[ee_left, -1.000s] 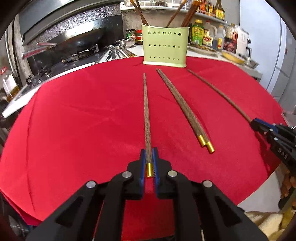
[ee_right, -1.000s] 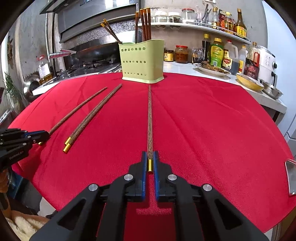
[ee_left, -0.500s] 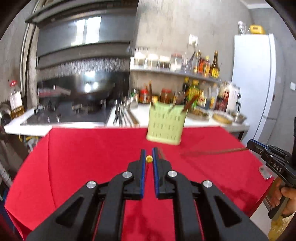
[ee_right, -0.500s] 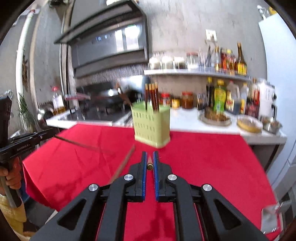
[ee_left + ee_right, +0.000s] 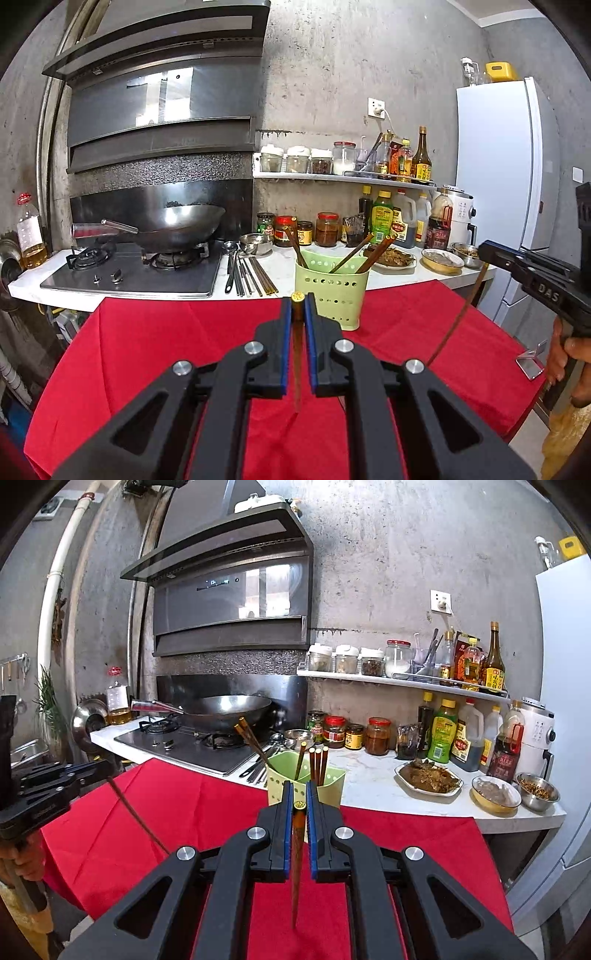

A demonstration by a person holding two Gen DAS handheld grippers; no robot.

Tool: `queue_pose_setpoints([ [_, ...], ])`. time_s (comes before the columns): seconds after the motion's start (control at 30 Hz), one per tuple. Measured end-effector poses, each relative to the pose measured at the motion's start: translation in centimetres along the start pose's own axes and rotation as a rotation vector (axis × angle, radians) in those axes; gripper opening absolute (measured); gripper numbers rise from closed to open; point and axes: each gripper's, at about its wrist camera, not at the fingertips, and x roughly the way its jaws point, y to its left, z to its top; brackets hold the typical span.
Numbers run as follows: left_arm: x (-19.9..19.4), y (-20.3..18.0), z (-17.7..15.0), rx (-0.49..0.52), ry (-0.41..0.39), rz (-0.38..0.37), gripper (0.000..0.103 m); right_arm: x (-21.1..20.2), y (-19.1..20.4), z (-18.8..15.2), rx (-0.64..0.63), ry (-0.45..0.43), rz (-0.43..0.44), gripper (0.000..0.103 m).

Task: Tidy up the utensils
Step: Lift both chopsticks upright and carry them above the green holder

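My left gripper is shut on the gold-capped end of a dark wooden chopstick, which hangs tip-down above the red cloth. My right gripper is likewise shut on a second chopstick, also hanging tip-down. The green perforated utensil holder, with several chopsticks standing in it, sits at the far edge of the cloth just beyond both grippers. In the left wrist view the right gripper shows with its chopstick. In the right wrist view the left gripper appears with its chopstick.
Behind the cloth runs a white counter with a gas hob and wok, loose metal utensils, jars, bottles and dishes of food. A fridge stands to the right. A small metal stand sits at the cloth's right edge.
Both grippers rose from the cloth with their chopsticks, which now hang tip-down instead of lying flat. The views swung up from the tabletop to the kitchen wall.
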Motion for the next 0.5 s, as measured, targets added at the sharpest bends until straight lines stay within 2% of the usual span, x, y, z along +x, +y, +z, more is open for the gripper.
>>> queue_pose_setpoints([
  [0.17, 1.5, 0.1, -0.4, 0.0, 0.011, 0.02, 0.007, 1.6, -0.1, -0.3, -0.01, -0.007, -0.024, 0.008],
  [0.33, 4.7, 0.4, -2.7, -0.017, 0.118, 0.0, 0.007, 2.5, -0.1, -1.4, -0.016, 0.0, -0.048, 0.009],
  [0.5, 5.6, 0.5, -3.9, -0.016, 0.135, -0.002, 0.007, 5.4, -0.4, -3.9, 0.02, 0.109, -0.014, 0.008],
])
